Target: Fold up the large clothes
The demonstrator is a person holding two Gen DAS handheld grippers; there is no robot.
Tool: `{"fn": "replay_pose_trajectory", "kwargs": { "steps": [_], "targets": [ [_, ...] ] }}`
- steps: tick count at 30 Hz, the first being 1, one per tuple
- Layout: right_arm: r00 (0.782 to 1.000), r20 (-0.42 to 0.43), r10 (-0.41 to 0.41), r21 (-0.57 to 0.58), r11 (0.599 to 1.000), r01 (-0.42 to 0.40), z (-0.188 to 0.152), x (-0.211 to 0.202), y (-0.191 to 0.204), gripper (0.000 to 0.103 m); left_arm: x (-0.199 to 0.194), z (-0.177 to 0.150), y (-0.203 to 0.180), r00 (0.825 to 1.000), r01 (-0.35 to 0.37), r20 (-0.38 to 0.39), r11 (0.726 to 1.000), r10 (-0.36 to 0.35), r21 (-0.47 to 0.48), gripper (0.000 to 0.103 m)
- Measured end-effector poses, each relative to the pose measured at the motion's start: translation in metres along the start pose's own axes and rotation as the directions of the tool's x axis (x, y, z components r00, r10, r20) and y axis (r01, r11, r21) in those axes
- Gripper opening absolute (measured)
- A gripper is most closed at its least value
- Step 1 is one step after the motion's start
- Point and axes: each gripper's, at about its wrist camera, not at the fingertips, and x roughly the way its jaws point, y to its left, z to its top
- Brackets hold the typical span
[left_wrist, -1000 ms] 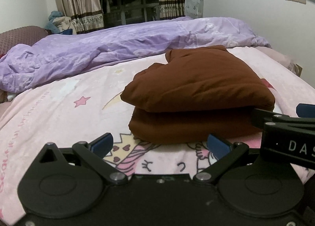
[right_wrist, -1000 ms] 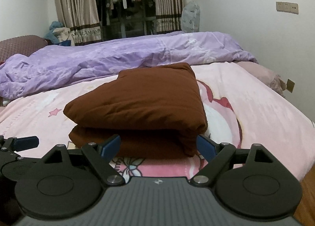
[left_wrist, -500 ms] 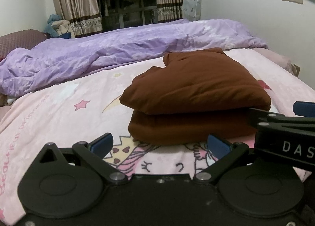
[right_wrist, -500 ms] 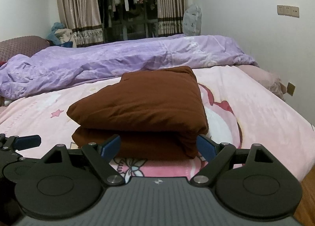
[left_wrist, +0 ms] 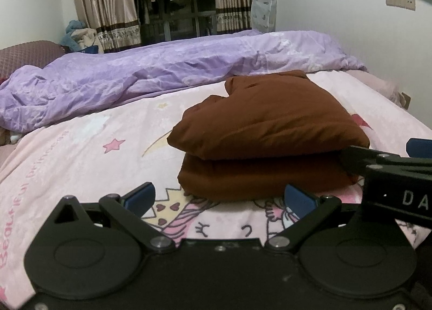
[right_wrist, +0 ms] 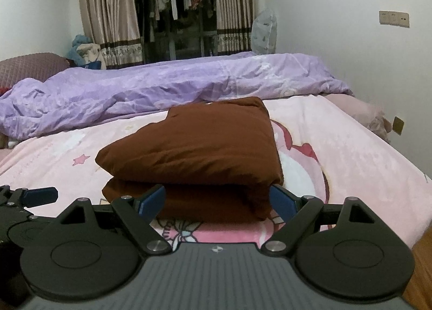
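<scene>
so the brown garment [right_wrist: 194, 153] sits folded in a thick stack on the pink bed [right_wrist: 351, 153], near its front edge, purple duvet [right_wrist: 162, 85] bunched behind. left gripper [left_wrist: 220, 197] and right gripper [right_wrist: 216, 200] both spread wide, holding nothing, just short of it.

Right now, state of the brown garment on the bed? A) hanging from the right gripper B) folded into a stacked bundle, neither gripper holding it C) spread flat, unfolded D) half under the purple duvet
B: the brown garment lies doubled into two stacked layers on the pink sheet, with the right gripper and left gripper both open and empty.
</scene>
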Motion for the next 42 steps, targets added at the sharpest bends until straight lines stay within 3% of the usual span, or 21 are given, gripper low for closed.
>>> {"fn": "replay_pose_trajectory", "kwargs": {
  "steps": [42],
  "targets": [
    [1.0,0.018,0.01,0.013,1.0,-0.011,0.003,-0.01,-0.019,0.101,-0.019,0.003,0.007,0.998,0.016,0.057,1.0,-0.015,-0.017,0.103]
  ]
}}
